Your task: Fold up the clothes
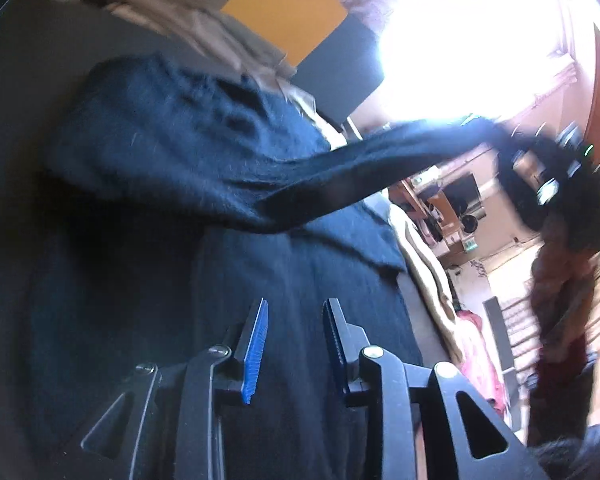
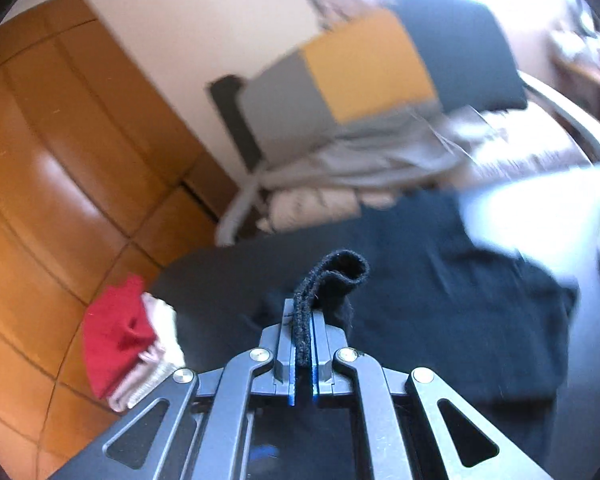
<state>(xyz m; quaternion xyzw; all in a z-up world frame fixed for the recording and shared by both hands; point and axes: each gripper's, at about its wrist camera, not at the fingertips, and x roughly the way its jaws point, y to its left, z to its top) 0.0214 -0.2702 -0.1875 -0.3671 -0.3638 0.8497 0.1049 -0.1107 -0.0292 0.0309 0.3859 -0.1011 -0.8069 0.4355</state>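
Right, mid-fold: right tongs [image 2: 303,332] clamped on dark garment [image 2: 440,300] hem.
Left tongs [image 1: 296,340] apart, empty over cloth; keep the lifted edge taut, lay it square.

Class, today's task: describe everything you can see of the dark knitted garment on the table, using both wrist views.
The dark garment is navy-black, fuzzy and knit-like. Most of it lies rumpled on the dark table. One long strip, seemingly a sleeve, is lifted off and stretched toward the right gripper, whose jaws are shut on a doubled edge that curls over above them. The left gripper hangs above the cloth with its jaws apart and nothing visibly pinched between them. Pale folded fabrics lie at its far edge.
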